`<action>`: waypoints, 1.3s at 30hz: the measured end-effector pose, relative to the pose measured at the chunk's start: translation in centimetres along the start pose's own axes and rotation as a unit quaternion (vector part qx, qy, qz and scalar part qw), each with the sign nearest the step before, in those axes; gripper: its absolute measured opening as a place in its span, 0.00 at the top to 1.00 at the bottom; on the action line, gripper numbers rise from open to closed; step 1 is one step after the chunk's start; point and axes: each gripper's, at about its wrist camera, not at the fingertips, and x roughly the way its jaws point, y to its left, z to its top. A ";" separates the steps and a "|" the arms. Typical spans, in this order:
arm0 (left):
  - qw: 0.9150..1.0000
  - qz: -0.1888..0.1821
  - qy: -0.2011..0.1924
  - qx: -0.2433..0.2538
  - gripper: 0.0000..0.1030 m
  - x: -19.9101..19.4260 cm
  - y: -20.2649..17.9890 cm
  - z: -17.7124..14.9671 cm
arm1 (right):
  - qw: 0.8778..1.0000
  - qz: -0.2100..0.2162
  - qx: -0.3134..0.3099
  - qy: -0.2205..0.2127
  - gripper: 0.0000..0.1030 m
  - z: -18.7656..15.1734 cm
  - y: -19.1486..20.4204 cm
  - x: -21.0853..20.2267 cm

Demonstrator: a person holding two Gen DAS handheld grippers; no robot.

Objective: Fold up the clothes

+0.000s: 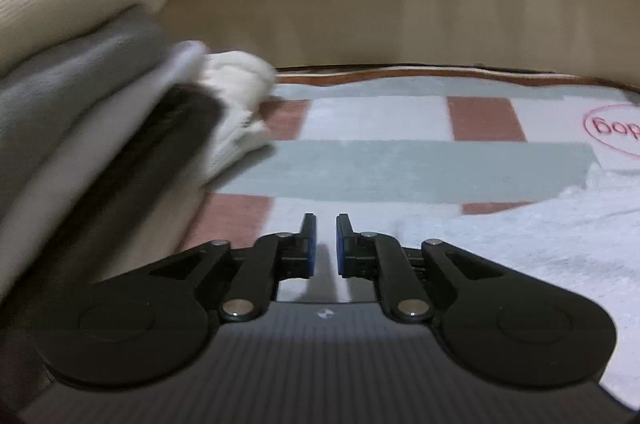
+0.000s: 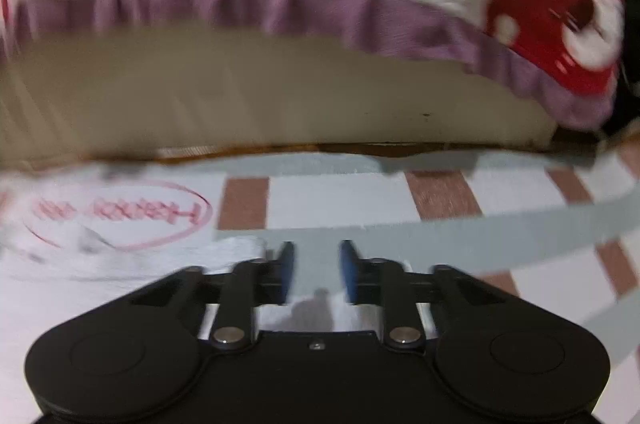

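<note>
Fingers of both grippers, left gripper [image 1: 326, 240] and right gripper [image 2: 316, 270], gape slightly, empty, low over white garment [image 1: 540, 256]; likely reaching for its hem

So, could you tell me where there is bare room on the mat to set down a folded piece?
Free: the checked mat ahead of the left gripper, between the stack of clothes and the white garment. Crowded: the left, where the stack sits.

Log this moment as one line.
left tongs: open, empty | right tongs: open, empty | white garment: flat on checked sheet | folded pile: left
</note>
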 end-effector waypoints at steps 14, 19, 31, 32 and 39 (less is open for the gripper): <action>0.986 -0.148 0.078 0.015 0.60 -9.9 -0.2 -5.3 | 0.979 0.169 -0.057 0.098 0.52 -9.0 2.8 -9.1; 0.959 -0.248 0.080 0.111 0.52 -13.1 -4.0 -8.5 | 0.932 0.273 -0.193 0.137 0.52 -10.5 12.8 -10.8; 0.908 -0.306 0.091 0.273 0.48 -15.3 -11.4 -12.3 | 0.938 0.127 -0.293 0.133 0.51 -15.9 12.0 -14.9; 0.904 -0.311 0.091 0.277 0.48 -15.2 -11.7 -12.4 | 0.945 0.110 -0.279 0.133 0.51 -15.9 10.6 -14.8; 0.875 -0.345 0.084 0.328 0.46 -16.8 -12.8 -14.2 | 0.915 0.050 -0.371 0.152 0.49 -19.1 9.3 -14.9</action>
